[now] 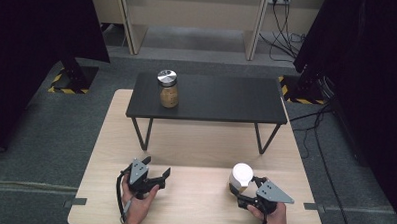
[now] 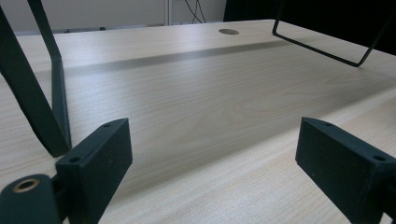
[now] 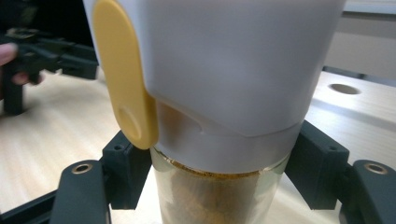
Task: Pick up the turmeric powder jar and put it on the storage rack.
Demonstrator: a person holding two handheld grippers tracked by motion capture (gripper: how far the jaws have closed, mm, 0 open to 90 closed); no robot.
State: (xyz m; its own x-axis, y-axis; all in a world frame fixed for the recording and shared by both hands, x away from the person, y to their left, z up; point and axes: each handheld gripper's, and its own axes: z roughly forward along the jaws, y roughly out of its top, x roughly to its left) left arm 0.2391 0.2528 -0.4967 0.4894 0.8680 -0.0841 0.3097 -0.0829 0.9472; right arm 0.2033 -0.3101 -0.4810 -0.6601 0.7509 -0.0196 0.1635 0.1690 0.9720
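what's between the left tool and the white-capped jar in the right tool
Nothing: bare light wood table separates the left tool from the white-capped jar, as the high view shows.

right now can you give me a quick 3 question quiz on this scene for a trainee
1. True or false: the right claw is shut on the white-capped jar.
2. Where does the silver-lidded jar stand?
A. on the black shelf
B. on the wooden table
C. in the left claw
3. Fill in: the flip tab on the white cap is ____ in colour.

Key:
1. True, its jaws press the glass body just under the cap.
2. A
3. yellow
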